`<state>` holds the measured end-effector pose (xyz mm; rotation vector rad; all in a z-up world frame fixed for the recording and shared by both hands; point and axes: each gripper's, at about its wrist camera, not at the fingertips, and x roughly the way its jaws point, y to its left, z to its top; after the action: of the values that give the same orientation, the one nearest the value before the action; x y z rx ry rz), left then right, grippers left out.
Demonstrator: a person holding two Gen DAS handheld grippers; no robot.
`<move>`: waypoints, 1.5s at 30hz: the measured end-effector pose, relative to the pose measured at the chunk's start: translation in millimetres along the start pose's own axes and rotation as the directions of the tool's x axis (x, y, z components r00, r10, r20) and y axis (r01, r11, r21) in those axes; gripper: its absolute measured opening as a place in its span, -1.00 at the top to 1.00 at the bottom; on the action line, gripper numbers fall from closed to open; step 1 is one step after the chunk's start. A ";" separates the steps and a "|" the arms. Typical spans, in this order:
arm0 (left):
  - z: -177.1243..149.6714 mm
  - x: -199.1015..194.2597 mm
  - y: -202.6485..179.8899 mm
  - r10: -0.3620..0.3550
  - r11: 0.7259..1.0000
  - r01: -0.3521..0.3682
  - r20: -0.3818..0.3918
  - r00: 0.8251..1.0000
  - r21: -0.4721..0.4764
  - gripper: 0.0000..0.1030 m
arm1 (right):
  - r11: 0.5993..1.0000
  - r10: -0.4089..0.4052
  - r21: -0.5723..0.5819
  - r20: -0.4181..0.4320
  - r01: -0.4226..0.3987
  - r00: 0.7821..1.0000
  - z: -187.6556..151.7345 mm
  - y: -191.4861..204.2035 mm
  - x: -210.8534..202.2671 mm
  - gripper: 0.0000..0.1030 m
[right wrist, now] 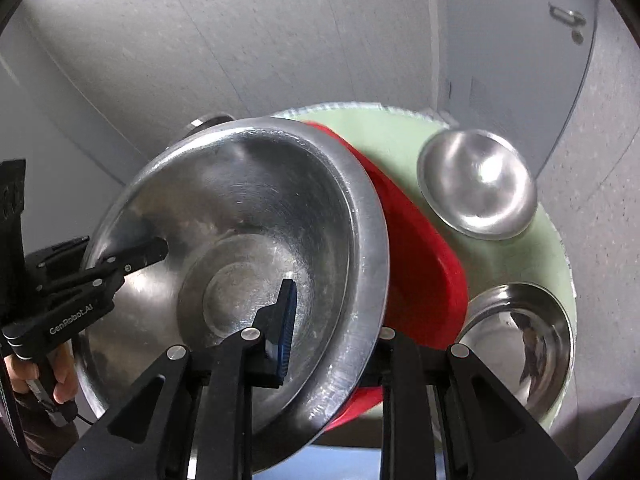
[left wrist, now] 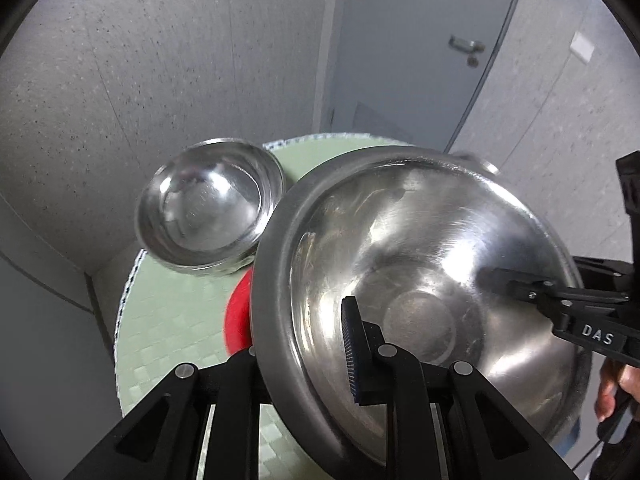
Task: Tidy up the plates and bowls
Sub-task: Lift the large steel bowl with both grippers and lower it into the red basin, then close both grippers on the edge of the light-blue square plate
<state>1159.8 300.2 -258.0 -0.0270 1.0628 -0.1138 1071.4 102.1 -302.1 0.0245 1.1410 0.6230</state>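
A large steel bowl is held tilted above a round green table. My left gripper is shut on its rim, one finger inside the bowl and one outside; it also shows in the right wrist view. My right gripper is shut on the opposite rim the same way and shows in the left wrist view. A red plate lies under the bowl. A small steel bowl and another small steel bowl stand on the table.
A speckled grey wall stands close behind the table. A grey door with a handle is at the back. The table's edge drops off on the left. A third steel rim peeks from behind the large bowl.
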 end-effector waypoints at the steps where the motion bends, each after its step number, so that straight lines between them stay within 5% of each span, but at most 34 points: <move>1: 1.2 11.7 2.2 0.005 1.000 -0.005 -0.014 1.000 0.004 0.70 | 1.000 -0.003 -0.001 -0.010 0.003 1.000 0.9 -2.3 6.0 0.58; 6: 11.3 52.8 -9.8 0.031 0.999 -0.030 -0.067 0.997 0.020 0.70 | 1.000 -0.022 -0.008 -0.054 0.021 0.998 1.9 -2.6 23.0 0.55; 13: 16.5 67.4 -24.1 0.032 0.999 -0.032 -0.107 0.994 0.007 0.41 | 0.996 -0.073 -0.054 -0.058 0.070 0.996 11.6 1.6 37.2 0.28; 18: 9.2 44.9 -30.4 -0.001 1.000 0.000 -0.075 0.997 -0.017 -0.19 | 0.996 -0.080 -0.044 -0.040 0.079 0.996 11.3 -0.6 31.3 -0.29; 25: -5.0 26.7 -37.4 0.035 0.999 -0.036 -0.026 0.999 -0.038 -0.58 | 0.996 -0.092 -0.017 0.022 0.093 0.995 -4.2 -3.9 -0.9 -0.29; 28: -14.0 0.2 -42.3 0.112 0.992 -0.110 0.038 0.993 -0.064 -0.84 | 0.994 -0.105 0.017 0.062 0.104 0.993 -22.7 -9.4 -23.9 -0.29; 31: -34.2 -26.9 -55.5 0.170 0.984 -0.161 0.115 0.979 -0.080 -0.85 | 0.989 -0.138 0.068 0.113 0.131 0.984 -54.0 -23.4 -54.9 -0.35; 36: -95.1 -56.8 -91.9 0.102 0.994 -0.093 0.177 0.979 -0.057 -0.85 | 0.958 -0.237 0.197 0.127 0.210 0.963 -124.2 -60.7 -91.2 -0.36; 41: -149.1 -61.6 -133.7 0.013 1.000 -0.015 0.145 0.989 0.012 -0.85 | 0.923 -0.272 0.304 0.078 0.237 0.959 -180.7 -87.6 -88.5 -0.36; 45: -181.2 -44.5 -168.6 0.002 0.994 -0.010 0.081 0.997 0.106 -0.75 | 0.921 -0.210 0.349 0.067 0.174 0.975 -207.3 -95.6 -74.0 -0.36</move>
<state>966.7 143.3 -294.5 0.0674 0.9745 -0.1628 917.9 -72.6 -361.5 0.2372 1.1235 0.2400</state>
